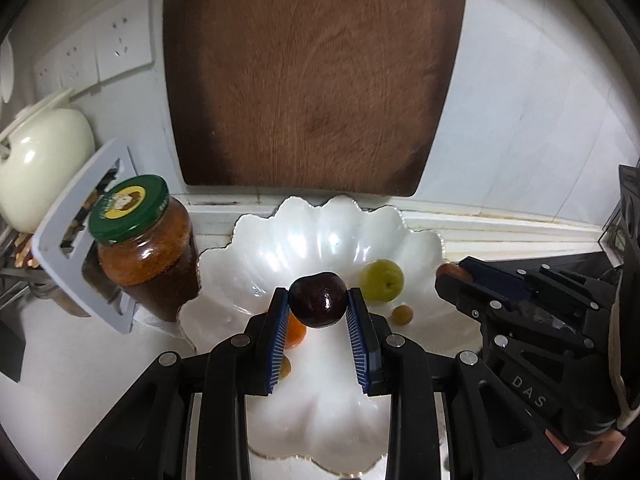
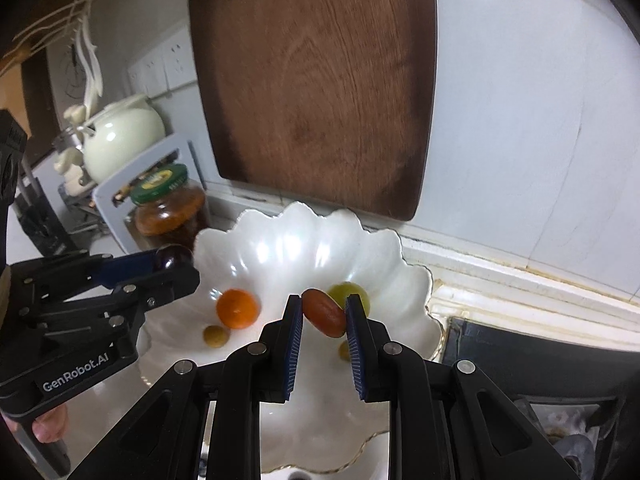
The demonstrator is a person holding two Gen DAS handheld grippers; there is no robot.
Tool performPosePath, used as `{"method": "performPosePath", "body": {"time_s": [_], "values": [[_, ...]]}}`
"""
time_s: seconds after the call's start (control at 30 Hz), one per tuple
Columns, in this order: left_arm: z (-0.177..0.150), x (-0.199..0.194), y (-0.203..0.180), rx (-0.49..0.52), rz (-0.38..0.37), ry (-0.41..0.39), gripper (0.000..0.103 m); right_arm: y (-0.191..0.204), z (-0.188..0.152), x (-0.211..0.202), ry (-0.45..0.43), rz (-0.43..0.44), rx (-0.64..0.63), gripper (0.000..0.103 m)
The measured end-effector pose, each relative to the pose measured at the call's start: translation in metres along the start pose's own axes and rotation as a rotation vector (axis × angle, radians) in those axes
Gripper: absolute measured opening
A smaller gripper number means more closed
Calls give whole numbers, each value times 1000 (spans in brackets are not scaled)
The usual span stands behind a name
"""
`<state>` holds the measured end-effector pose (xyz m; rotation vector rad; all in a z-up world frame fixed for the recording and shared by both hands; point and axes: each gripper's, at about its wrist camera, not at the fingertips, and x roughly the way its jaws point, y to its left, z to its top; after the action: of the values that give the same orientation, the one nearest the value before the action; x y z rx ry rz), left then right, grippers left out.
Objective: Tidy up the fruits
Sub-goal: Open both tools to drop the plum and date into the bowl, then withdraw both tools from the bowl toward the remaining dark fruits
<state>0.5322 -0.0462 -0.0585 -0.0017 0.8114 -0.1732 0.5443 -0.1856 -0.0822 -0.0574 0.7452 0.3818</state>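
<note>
A white scalloped bowl stands on the counter below both grippers. My left gripper is shut on a dark purple plum, held above the bowl. Over the bowl's right part, my right gripper is shut on a reddish-brown oval fruit. Inside the bowl lie a green fruit, an orange and small yellowish fruits.
A jar with a green lid stands left of the bowl, beside a grey board and a cream pot. A brown cutting board leans on the wall behind. A dark stovetop lies at the right.
</note>
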Motion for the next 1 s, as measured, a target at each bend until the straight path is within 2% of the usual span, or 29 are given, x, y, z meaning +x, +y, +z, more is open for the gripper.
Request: {"method": "performPosePath", "body": {"time_s": [0.13,0.33,0.4,0.43,0.47,0.5,0.63,0.73,1.0], "values": [[4,18,1,-8,-20,45,30,-5,-1,14,34,-3,13,23],[3,32,-2,2,-5,72,30,-11,-4,25,62,-21,28,24],[2,33,-5,9,-1,73,36,-14,-4,27,73,-31,37,26],[1,32,-6,13,2,71,39,-16,-4,27,78,-35,44,33],[1,31,-6,15,5,69,44,-17,-4,27,79,-37,49,43],[1,29,-8,22,11,63,45,-18,-5,26,77,-49,57,46],[-1,21,-9,37,40,50,48,-21,-7,20,67,-68,65,47],[-3,10,-10,49,72,35,55,-21,-9,13,60,-82,66,47],[-13,-26,-12,64,147,-14,59,-18,-14,-16,21,-113,51,47]]}}
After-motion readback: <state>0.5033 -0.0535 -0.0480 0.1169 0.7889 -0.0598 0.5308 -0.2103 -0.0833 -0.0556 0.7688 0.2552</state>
